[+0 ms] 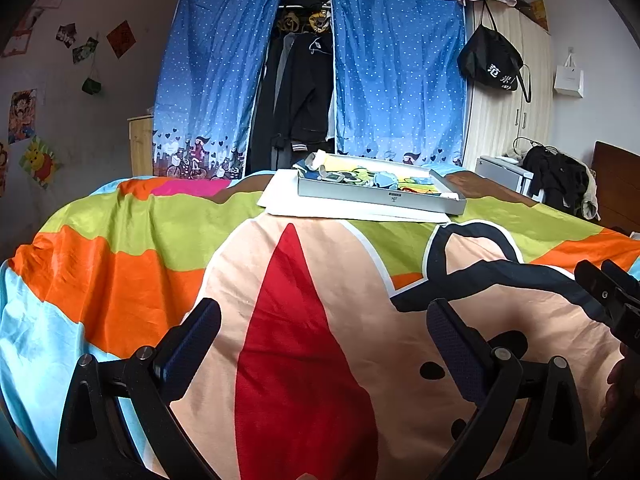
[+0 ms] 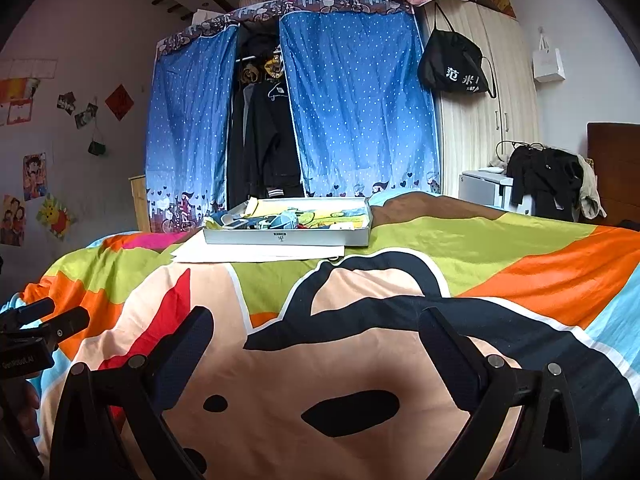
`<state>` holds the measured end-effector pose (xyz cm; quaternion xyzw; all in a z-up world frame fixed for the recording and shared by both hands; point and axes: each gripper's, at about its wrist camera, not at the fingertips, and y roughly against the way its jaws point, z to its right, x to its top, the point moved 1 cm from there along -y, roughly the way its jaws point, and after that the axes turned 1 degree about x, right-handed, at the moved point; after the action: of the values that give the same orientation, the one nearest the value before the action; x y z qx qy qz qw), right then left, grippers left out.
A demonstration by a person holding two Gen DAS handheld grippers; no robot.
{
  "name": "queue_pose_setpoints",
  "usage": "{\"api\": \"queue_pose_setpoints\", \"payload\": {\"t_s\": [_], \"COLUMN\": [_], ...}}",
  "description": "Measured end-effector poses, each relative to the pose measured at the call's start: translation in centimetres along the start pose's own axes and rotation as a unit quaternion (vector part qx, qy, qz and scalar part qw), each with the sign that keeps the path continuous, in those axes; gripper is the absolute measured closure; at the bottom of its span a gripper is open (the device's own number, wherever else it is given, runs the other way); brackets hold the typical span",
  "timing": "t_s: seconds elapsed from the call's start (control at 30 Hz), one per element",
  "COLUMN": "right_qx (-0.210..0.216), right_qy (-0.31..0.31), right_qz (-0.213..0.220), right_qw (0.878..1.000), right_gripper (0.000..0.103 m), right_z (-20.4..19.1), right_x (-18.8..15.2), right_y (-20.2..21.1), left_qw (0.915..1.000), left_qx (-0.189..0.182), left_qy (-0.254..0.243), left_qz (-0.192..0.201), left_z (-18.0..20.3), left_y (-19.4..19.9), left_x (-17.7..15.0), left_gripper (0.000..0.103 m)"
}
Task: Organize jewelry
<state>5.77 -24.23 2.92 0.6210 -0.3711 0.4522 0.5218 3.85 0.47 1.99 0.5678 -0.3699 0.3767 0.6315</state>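
1. Two grippers hover low over your colourful cartoon-print bedspread (image 1: pixel 320 320): left gripper (image 1: pixel 324 320) and right gripper (image 2: pixel 316 328), both spread wide and holding nothing, likely ready to reach.
2. Your shallow grey rectangular tray (image 2: pixel 286 236) of small mixed jewelry pieces (image 2: pixel 280 220) sits on white paper sheets (image 2: pixel 256 252), well ahead of both grippers.
3. Judging by that gap, sorting has not started.
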Motion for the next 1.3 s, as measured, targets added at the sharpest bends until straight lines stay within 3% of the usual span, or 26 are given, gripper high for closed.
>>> {"api": "queue_pose_setpoints", "payload": {"t_s": [1.3], "right_qx": [0.003], "right_qy": [-0.011], "right_qz": [0.036], "right_qw": [0.999], "right_gripper": [0.000], "right_z": [0.5], "right_x": [1.4], "right_y": [2.3], "left_qw": [0.9996], "left_qx": [-0.001], "left_qy": [-0.018], "left_qz": [0.021], "left_z": [1.6], "left_y": [1.9], "left_x": [1.4], "left_gripper": [0.002]}}
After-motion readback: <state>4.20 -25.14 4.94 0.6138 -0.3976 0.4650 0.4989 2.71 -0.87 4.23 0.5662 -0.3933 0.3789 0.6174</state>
